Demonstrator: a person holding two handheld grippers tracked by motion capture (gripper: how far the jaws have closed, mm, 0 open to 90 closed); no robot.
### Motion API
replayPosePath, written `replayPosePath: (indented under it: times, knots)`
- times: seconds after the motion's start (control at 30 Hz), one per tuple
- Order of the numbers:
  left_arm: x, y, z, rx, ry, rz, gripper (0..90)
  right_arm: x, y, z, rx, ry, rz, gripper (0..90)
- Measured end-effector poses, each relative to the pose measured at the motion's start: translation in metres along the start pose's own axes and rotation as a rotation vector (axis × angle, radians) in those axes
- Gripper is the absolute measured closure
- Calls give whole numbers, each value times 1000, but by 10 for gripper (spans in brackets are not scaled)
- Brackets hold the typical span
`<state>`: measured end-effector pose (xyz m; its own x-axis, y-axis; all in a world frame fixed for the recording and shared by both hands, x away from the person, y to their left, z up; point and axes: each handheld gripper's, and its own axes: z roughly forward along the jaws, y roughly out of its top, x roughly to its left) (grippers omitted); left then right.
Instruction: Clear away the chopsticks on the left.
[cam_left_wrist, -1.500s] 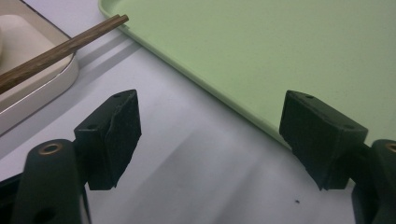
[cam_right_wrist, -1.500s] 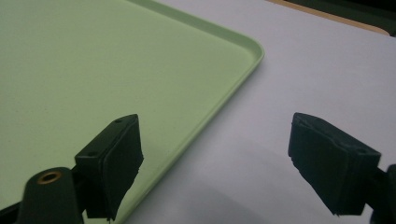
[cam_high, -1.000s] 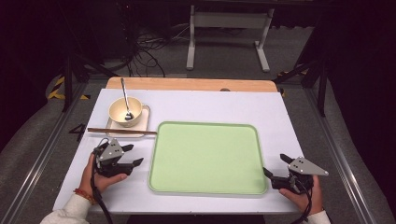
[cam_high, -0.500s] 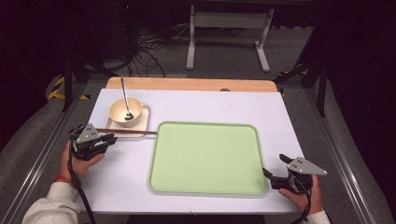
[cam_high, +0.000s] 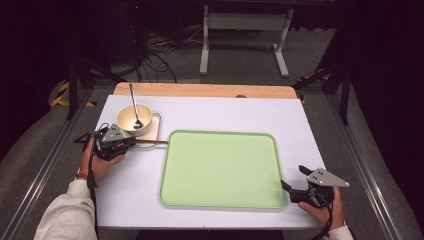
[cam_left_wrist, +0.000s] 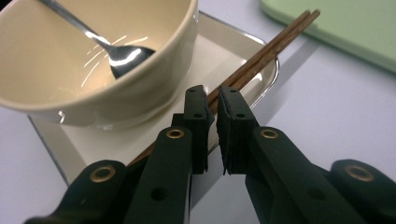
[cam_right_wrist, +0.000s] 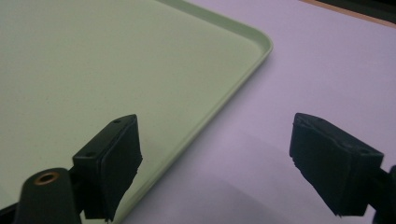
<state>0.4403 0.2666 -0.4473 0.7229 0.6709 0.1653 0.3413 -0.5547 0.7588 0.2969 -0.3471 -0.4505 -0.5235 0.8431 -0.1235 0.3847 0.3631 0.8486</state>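
Observation:
A cream bowl (cam_high: 134, 119) with a metal spoon (cam_high: 134, 107) in it stands on a small white dish (cam_high: 154, 127) at the table's left. A pair of brown chopsticks (cam_high: 152, 143) lies along the dish's near edge. My left gripper (cam_high: 131, 143) has its jaws around their near end. In the left gripper view the bowl (cam_left_wrist: 93, 60) and spoon (cam_left_wrist: 121, 56) are close, and the chopsticks (cam_left_wrist: 271, 46) run in between the tips of the left gripper (cam_left_wrist: 212, 98). Its jaws have just been closing and now pinch them. My right gripper (cam_high: 294, 178) stands open at the green tray's front right corner.
A large empty green tray (cam_high: 220, 170) takes up the middle of the white table top. In the right gripper view its corner (cam_right_wrist: 93, 70) lies under the left jaw of the right gripper (cam_right_wrist: 215, 126). A wooden strip (cam_high: 200, 90) borders the far edge.
My left gripper moved from beside the tray's left edge away from me to the dish, and its jaws went from wide to closed around the chopsticks. The right gripper stayed still.

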Motion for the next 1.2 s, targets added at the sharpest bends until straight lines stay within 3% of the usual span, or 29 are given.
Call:
replayPosePath:
  times: [0.4,0.57,0.7,0.93,1.2]
  knots:
    - [9,0,6,-15,-16,-1,827,0,0,1,6,5,-7,169]
    - [9,-1,-1,-37,-7,-4,814,1,0,-1,4,5,-9,169]
    - [11,-3,-5,-28,-12,6,799,0,0,-1,2,6,-7,169]
    - [14,-8,2,-13,-39,-3,753,0,0,-1,6,9,-7,169]
    - [12,-5,9,3,-57,19,746,0,0,2,14,11,-10,169]
